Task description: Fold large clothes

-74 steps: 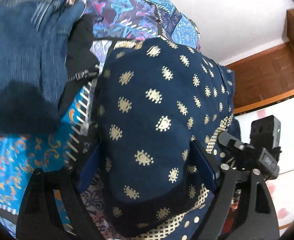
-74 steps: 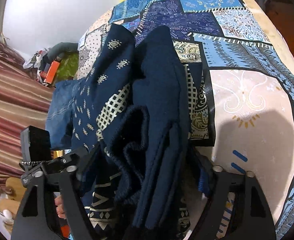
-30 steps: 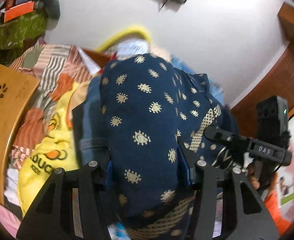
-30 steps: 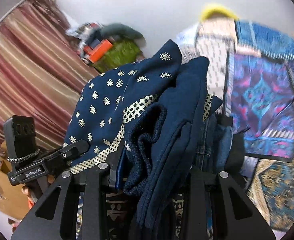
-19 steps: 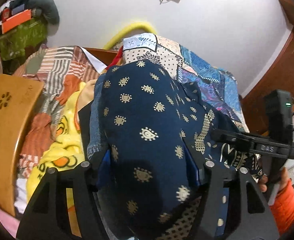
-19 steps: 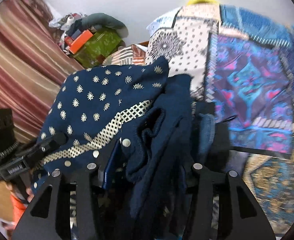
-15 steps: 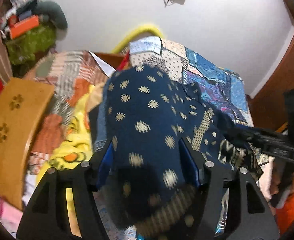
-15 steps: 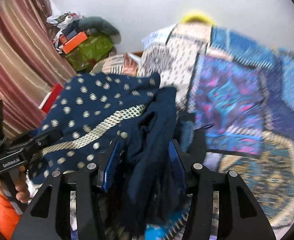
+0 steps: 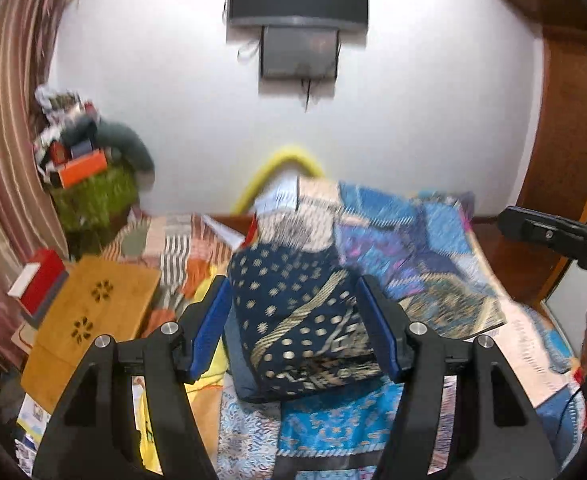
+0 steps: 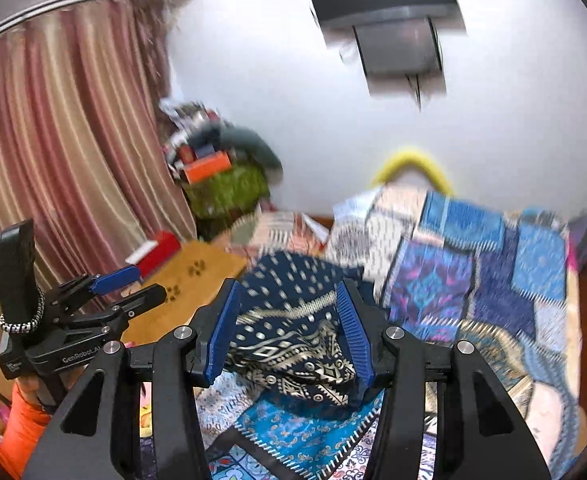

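Released since 0.5 s ago: folded navy gold-dotted garment point(image 9: 297, 320) lies on patchwork bedspread point(image 9: 425, 248), beyond both spread-jawed, empty grippers: left gripper point(image 9: 293, 320), right gripper point(image 10: 287, 328).

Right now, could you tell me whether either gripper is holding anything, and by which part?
Nothing is held. The left gripper and right gripper are both open, and the folded navy garment lies on the patchwork bedspread.

Folded navy garment point(image 9: 297, 320), clamped by both grippers 0.5 s ago, now lies released on the bed point(image 9: 425, 240). Left gripper point(image 9: 293, 328) and right gripper point(image 10: 289, 332) have drawn back, fingers point(image 9: 209, 328) spread apart, touching no cloth.
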`<state>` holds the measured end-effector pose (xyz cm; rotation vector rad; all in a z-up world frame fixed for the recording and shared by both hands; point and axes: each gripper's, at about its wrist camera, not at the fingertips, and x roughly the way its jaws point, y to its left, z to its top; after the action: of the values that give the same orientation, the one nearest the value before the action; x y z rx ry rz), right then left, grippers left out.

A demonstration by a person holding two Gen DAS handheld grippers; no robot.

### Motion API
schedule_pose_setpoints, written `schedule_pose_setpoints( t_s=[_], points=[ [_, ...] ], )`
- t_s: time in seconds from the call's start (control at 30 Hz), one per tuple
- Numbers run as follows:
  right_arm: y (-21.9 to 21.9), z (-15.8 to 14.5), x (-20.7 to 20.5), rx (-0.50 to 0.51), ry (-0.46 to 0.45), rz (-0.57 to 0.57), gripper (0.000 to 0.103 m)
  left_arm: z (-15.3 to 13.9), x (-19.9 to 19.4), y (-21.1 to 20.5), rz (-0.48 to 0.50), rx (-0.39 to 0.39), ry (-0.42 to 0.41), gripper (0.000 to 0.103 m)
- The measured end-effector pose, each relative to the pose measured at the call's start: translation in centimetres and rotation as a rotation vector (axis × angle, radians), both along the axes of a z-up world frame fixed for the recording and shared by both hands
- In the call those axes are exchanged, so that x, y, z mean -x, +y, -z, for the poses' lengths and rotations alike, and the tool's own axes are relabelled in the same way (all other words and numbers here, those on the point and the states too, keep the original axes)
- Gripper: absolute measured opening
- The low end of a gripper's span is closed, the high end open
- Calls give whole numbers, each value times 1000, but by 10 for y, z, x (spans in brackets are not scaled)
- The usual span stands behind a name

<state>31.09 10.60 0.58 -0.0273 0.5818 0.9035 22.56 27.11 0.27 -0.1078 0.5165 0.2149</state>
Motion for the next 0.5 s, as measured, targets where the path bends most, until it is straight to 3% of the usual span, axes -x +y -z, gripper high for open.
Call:
schedule_pose_setpoints(
  t_s=[0.2,0.5],
  points=[
    [-38,-38,70,-90,-149,24,46,-46,74,-40,-19,-12,-181,63],
    [-73,-39,135,-142,-241,45,46,-65,166,-110,-57,-74,-385,64]
  ],
)
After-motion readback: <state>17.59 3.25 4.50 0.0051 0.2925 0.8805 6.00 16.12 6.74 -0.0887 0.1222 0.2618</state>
